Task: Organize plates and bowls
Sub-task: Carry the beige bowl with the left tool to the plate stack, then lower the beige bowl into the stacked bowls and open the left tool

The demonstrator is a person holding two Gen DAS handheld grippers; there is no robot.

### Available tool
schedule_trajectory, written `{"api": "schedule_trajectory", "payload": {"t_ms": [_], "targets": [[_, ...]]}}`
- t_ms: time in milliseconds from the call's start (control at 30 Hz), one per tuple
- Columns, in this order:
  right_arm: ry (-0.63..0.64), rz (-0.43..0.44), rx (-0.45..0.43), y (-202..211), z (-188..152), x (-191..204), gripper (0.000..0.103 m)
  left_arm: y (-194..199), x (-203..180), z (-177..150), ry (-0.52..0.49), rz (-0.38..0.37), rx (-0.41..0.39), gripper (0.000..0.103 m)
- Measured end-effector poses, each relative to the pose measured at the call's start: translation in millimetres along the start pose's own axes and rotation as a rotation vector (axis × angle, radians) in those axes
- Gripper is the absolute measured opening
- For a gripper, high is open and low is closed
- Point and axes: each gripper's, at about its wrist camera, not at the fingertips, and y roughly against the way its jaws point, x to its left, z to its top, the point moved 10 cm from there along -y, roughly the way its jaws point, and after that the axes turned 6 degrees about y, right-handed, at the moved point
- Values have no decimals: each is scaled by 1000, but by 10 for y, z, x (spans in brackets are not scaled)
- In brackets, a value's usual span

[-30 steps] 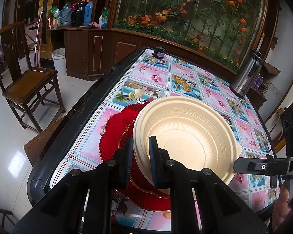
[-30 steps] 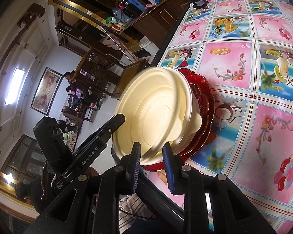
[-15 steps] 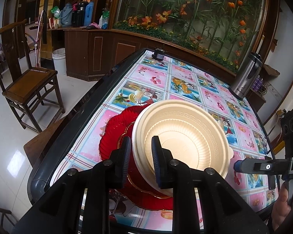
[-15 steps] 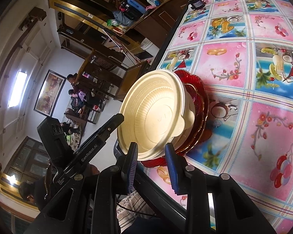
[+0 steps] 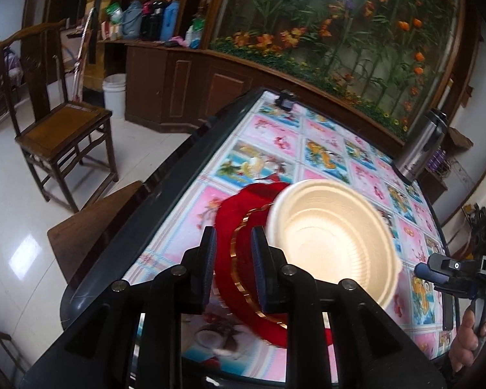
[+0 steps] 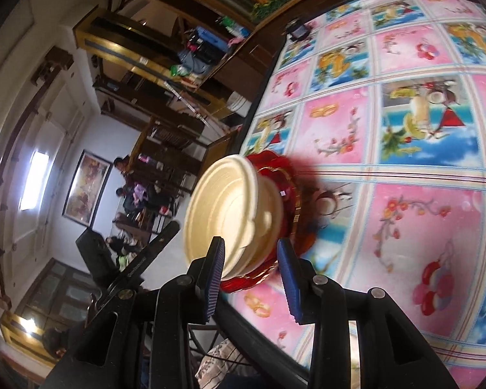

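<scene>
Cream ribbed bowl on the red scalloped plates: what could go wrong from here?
1. Right gripper jaws are opening with the cream ribbed plastic bowl rim between them; a skewed pull-back could drag the light bowl.
2. The scalloped red plates lie near the dark table edge; a nudge may push them off.
</scene>
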Motion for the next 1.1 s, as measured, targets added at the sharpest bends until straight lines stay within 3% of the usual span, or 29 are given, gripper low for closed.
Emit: {"api": "schedule_trajectory", "payload": {"t_ms": [167, 467, 1100], "targets": [[-12, -67, -16, -43, -24, -226, 36, -140, 190, -81, 52, 3, 58, 19], [21, -132, 14, -247, -151, -360, 36, -338, 176, -218, 36, 6, 111, 19], [104, -189, 60, -596, -191, -238, 33, -486, 203, -263, -56, 87, 72, 19]]}}
